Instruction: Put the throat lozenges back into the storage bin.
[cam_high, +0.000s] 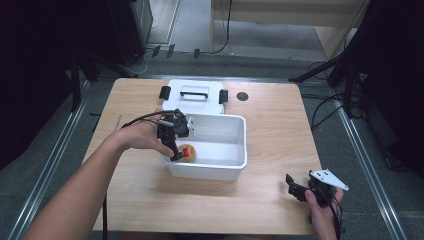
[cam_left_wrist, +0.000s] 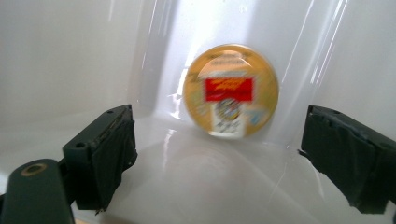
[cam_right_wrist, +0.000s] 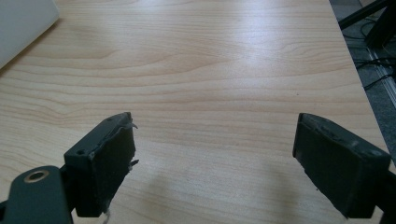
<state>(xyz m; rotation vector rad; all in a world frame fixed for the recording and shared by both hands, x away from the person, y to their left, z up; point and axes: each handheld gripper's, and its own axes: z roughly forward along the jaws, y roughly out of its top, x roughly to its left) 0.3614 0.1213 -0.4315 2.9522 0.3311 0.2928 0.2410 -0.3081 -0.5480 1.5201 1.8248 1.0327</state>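
While the left gripper (cam_high: 172, 145) reaches into the white bin (cam_high: 235, 165) at table centre, jaws apart, the round yellow tin (cam_high: 186, 153) sits at the bin's 8 o'clock corner, and the right gripper (cam_high: 296, 189) hovers at 4 o'clock, jaws wide.

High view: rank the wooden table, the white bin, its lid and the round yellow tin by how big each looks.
1. wooden table
2. white bin
3. lid, partly hidden behind the bin, so its rank below the bin is unsure
4. round yellow tin, inside the bin by the left gripper
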